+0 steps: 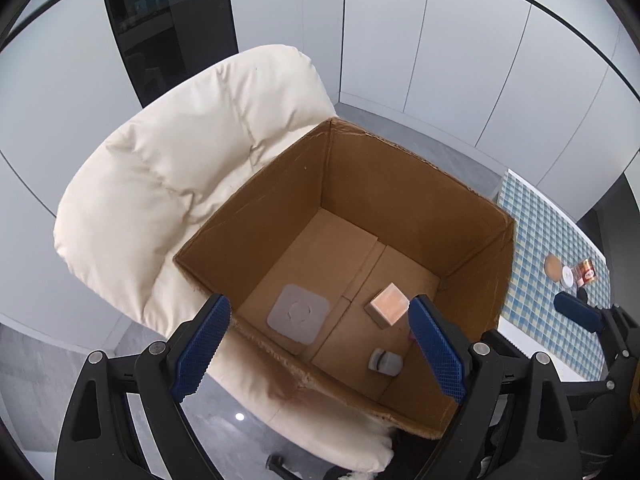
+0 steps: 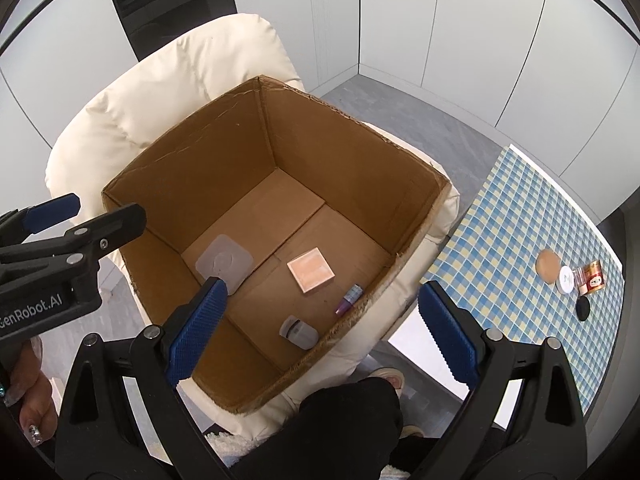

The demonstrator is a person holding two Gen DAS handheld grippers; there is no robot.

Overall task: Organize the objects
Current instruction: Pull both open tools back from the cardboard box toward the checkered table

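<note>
An open cardboard box point(image 1: 256, 216) point(image 2: 416, 216) stands on a cream padded chair point(image 1: 168, 168) point(image 2: 160, 92). On its floor lie a grey square pad point(image 1: 298, 314) point(image 2: 224, 262), a pink square case point(image 1: 388, 306) point(image 2: 311, 271), a small grey clip-like piece point(image 1: 384, 362) point(image 2: 298, 332) and a purple tube point(image 2: 349, 299). My left gripper point(image 1: 320, 348) hovers open over the box's near edge with nothing between its pads. My right gripper point(image 2: 323, 334) is open and empty above the box's near right corner. The left gripper point(image 2: 108, 208) also shows at the left of the right wrist view.
A table with a blue checked cloth point(image 2: 500, 220) point(image 1: 532, 240) stands right of the chair. It carries a tan round disc point(image 2: 548, 266), a white jar point(image 2: 567, 280), a red-gold can point(image 2: 594, 276) and a black lid point(image 2: 583, 307). A person's black-trousered leg point(image 2: 352, 412) is below the box.
</note>
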